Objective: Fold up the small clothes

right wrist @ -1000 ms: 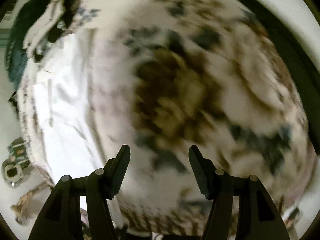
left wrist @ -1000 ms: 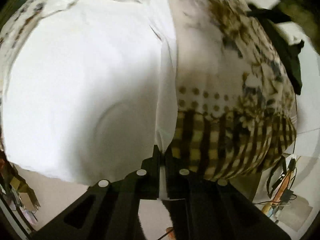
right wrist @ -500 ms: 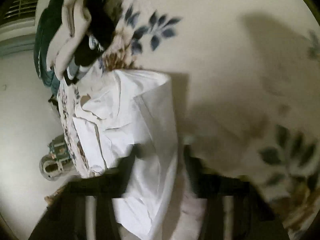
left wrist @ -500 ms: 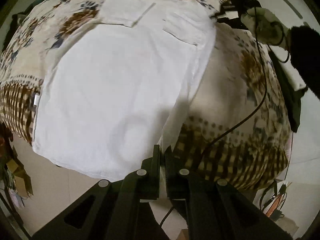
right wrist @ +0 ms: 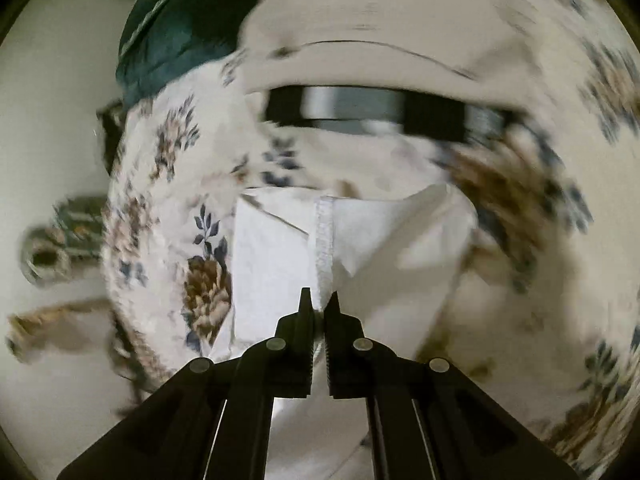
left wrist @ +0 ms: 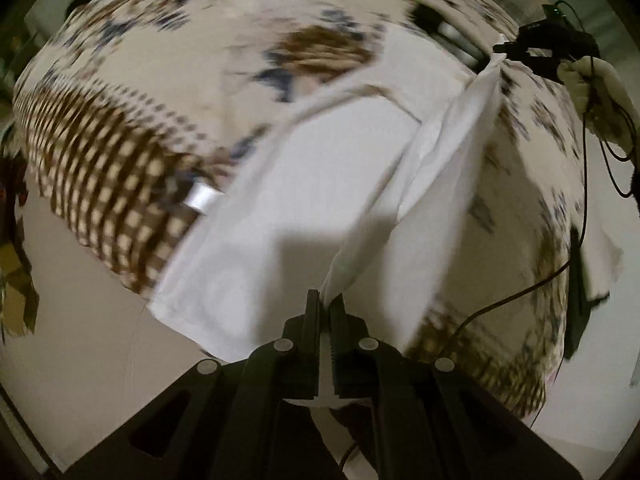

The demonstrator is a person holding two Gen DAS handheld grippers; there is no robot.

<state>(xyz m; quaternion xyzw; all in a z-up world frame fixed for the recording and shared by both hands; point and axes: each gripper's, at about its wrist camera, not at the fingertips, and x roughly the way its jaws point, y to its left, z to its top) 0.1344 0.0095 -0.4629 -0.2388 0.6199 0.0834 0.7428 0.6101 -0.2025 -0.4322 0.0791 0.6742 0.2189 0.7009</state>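
The white garment point(left wrist: 320, 184) is soft, thin cloth, and most of it lies flat on a bed with a flowery bedspread point(left wrist: 168, 92). One long edge is lifted off the bed and pulled into a tight ridge that runs from 6 o'clock up toward 2 o'clock in the left wrist view. A small shiny tag point(left wrist: 200, 198) sticks out of its side at 9 o'clock.

The left tool point(left wrist: 325, 300) is pinched tight on the low end of that ridge, with only a thin gap for the cloth. The right tool point(right wrist: 319, 300) is also nearly closed, and it bites a stitched hem of the same garment. In the left wrist view the right tool point(left wrist: 516, 50) shows far off at 2 o'clock, holding the other end of the ridge.

The bedspread is cream with brown and blue flowers, and it has a brown checked border at the edge. A dark green cloth point(right wrist: 176, 28) sits at 11 o'clock in the right wrist view. A black and grey striped cloth point(right wrist: 368, 110) lies past the garment at 12 o'clock. Both views are blurry.
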